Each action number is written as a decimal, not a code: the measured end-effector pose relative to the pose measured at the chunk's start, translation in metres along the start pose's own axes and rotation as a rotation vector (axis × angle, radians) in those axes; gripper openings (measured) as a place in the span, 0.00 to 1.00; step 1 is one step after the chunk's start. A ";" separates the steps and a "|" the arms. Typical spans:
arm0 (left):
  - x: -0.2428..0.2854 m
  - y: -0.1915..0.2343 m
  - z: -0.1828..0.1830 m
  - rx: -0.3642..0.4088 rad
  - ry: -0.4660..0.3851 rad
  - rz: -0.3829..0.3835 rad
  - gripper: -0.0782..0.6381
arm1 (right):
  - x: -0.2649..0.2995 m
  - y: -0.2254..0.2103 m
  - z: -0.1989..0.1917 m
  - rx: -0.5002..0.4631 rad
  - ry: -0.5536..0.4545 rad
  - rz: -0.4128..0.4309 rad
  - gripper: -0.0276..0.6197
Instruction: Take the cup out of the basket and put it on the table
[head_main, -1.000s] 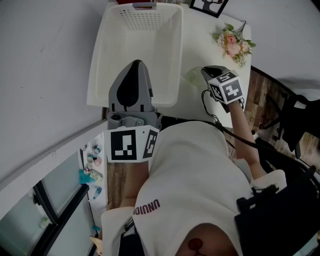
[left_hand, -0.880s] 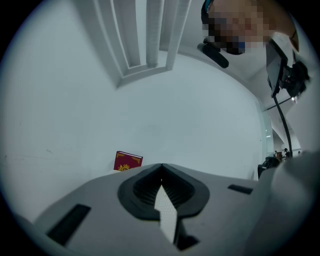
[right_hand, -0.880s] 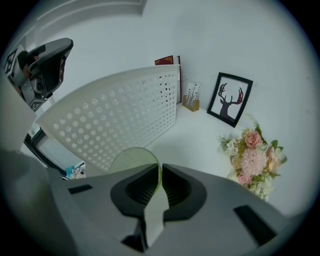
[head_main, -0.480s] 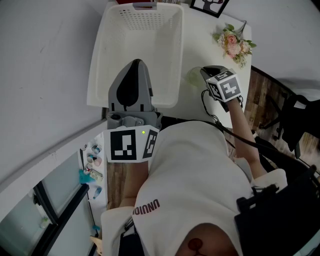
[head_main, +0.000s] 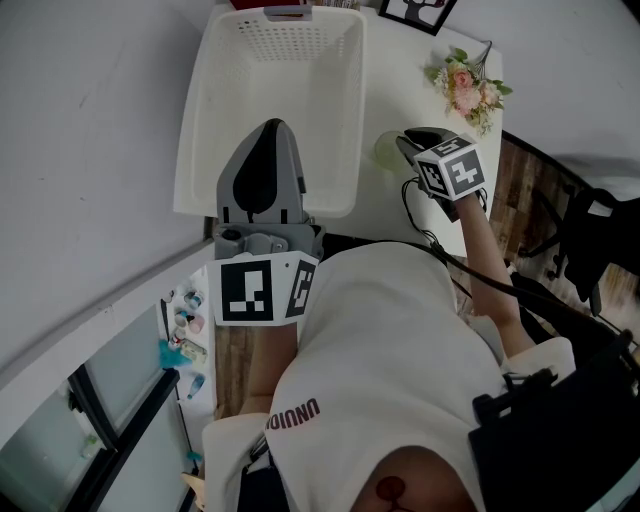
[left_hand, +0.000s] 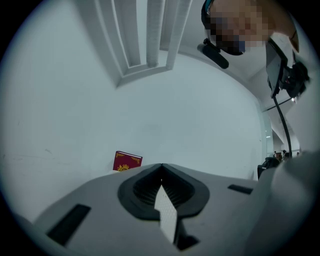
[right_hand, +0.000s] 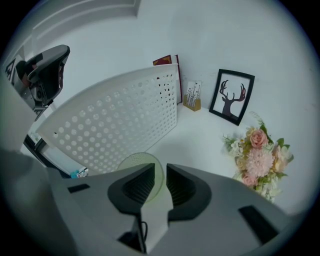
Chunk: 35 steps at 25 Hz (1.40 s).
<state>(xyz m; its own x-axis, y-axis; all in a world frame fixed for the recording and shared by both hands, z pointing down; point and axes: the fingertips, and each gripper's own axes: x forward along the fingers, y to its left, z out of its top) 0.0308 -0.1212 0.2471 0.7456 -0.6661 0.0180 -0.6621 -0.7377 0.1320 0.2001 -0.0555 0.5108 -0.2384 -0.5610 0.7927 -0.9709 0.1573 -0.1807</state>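
R tool (right_hand: 161, 181): jaws just opened partway, pads off the cup (right_hand: 140, 163), rim between them. Cup stands on tabletop (head_main: 402, 85), just beside basket (head_main: 198, 120). L tool (left_hand: 161, 184): jaws closed, empty.

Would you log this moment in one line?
cup: on table by basket; right gripper: just opened, rim between jaws; left gripper: shut

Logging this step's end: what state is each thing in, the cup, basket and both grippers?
basket: nothing visible inside.
cup: upright on the table, beside the basket.
right gripper: open, jaws just opened, cup's wall between them.
left gripper: shut, empty.
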 end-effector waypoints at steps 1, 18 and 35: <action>0.000 0.000 0.000 0.000 0.000 -0.001 0.13 | -0.001 0.000 0.001 0.002 -0.004 0.001 0.17; 0.001 -0.005 0.001 0.003 -0.005 -0.016 0.13 | -0.104 0.018 0.115 -0.169 -0.534 -0.152 0.07; -0.001 -0.006 0.003 0.003 -0.015 -0.019 0.13 | -0.149 0.032 0.143 -0.256 -0.695 -0.256 0.07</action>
<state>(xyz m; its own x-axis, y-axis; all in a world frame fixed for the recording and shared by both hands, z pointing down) 0.0341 -0.1161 0.2437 0.7572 -0.6532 0.0004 -0.6478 -0.7508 0.1290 0.2014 -0.0830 0.3037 -0.0502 -0.9718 0.2303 -0.9822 0.0898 0.1651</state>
